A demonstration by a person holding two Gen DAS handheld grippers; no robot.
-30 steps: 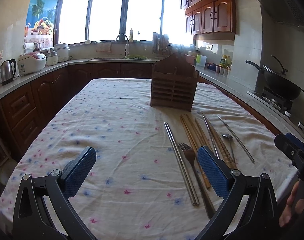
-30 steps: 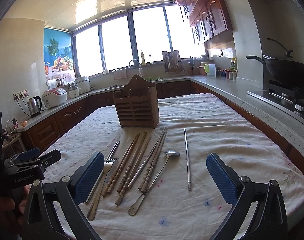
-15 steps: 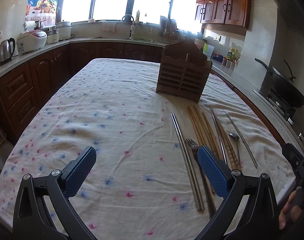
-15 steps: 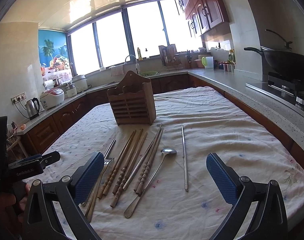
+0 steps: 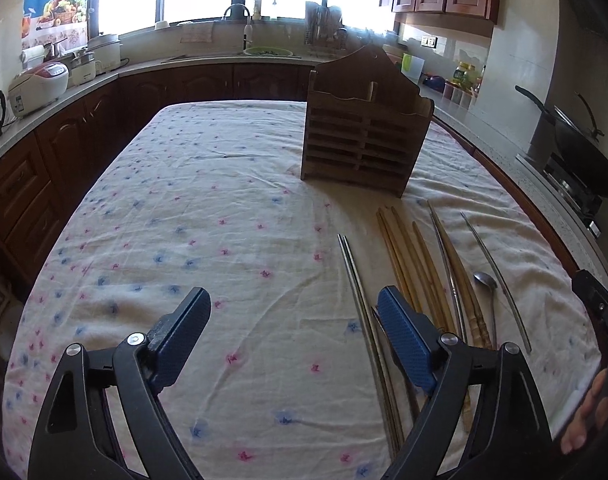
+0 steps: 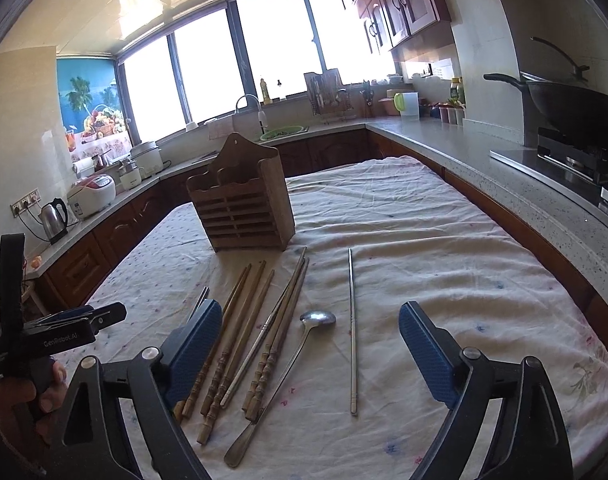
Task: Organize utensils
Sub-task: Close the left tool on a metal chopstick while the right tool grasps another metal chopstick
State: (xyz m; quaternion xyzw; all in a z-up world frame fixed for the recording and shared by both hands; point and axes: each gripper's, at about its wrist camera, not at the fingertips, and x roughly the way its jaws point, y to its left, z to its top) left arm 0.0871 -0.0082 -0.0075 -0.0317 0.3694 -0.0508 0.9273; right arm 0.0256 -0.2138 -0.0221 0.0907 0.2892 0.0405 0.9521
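Note:
A slatted wooden utensil holder (image 5: 367,140) (image 6: 244,200) stands upright on the flowered tablecloth (image 5: 208,216). In front of it lie a pair of metal chopsticks (image 5: 355,280), several wooden chopsticks (image 5: 407,252) (image 6: 240,320), a metal spoon (image 5: 485,280) (image 6: 288,364) and a single metal chopstick (image 5: 491,264) (image 6: 352,332). My left gripper (image 5: 294,304) hovers over bare cloth just left of the utensils; its jaws are closing with nothing between them. My right gripper (image 6: 309,316) hangs above the spoon and wooden chopsticks, also closing, gripping nothing. A fork is mostly hidden behind a finger.
A stone counter (image 6: 483,160) wraps around the table, with a wok (image 6: 575,108) on a stove at right and a kettle (image 6: 54,216) and rice cooker (image 6: 92,196) at left. A sink (image 6: 284,132) sits under the windows. A hand (image 6: 44,392) holds the left gripper's handle.
Both grippers have moved forward over the table toward the holder and tilted further down. The jaws of each now stand slightly narrower than before.

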